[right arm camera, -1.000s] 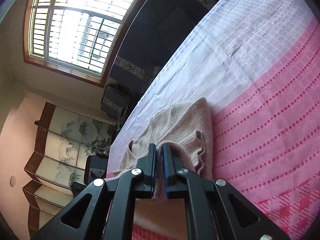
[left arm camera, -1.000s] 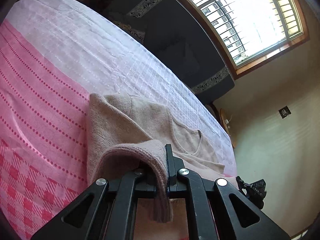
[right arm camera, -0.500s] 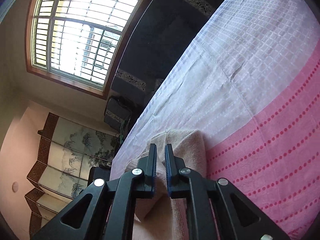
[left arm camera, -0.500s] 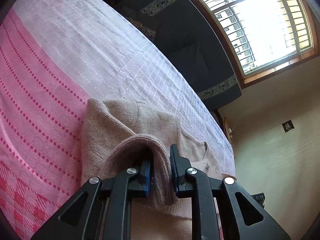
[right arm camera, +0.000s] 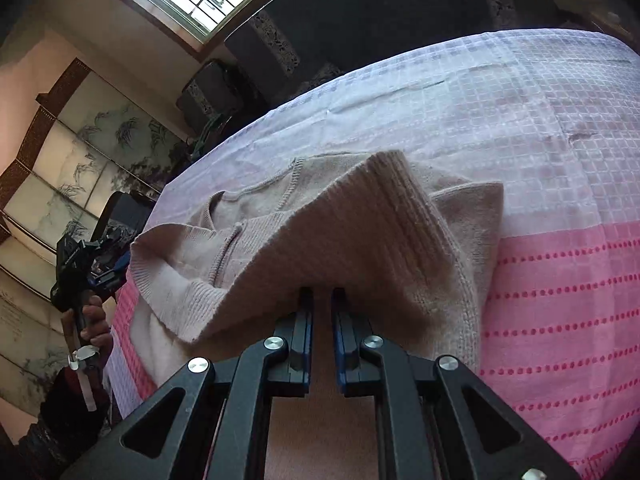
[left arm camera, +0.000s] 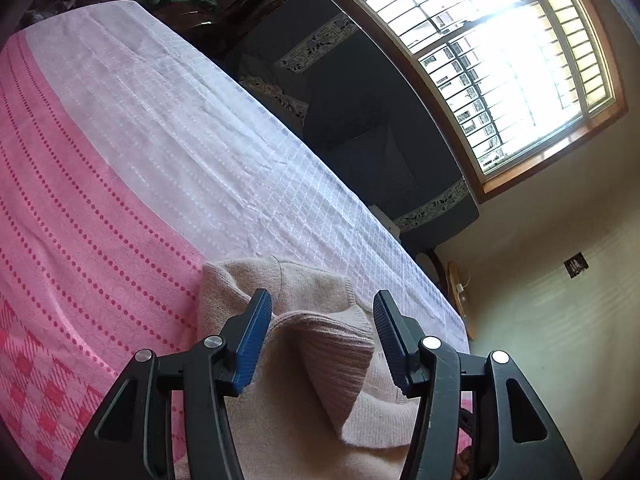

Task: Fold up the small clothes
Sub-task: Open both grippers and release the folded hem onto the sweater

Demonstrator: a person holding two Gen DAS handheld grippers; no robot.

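The sweater (left arm camera: 312,360) is a small beige knit and lies on the bench (left arm camera: 120,240), which is covered with a pink and white cloth (left arm camera: 200,140). It sits on the line where the pink part of the cloth meets the white checked part, well away from the far edge. The garment is partly folded: a ribbed hem is turned over and stands up in a loose peak.

The left tool (left arm camera: 320,340) is opening. Its blue pads (left arm camera: 252,344) are on both sides of the raised ribbed fold, but they do not press on it; the knit is free between them.

The right tool (right arm camera: 322,320) is almost closed, with only a narrow gap between the jaws. The tips are hidden under a lifted flap of the sweater (right arm camera: 360,240), so I cannot tell if they pinch the knit or only carry it.

In the right wrist view, near the left edge of the bench, a hand (right arm camera: 94,320) holds the other tool.
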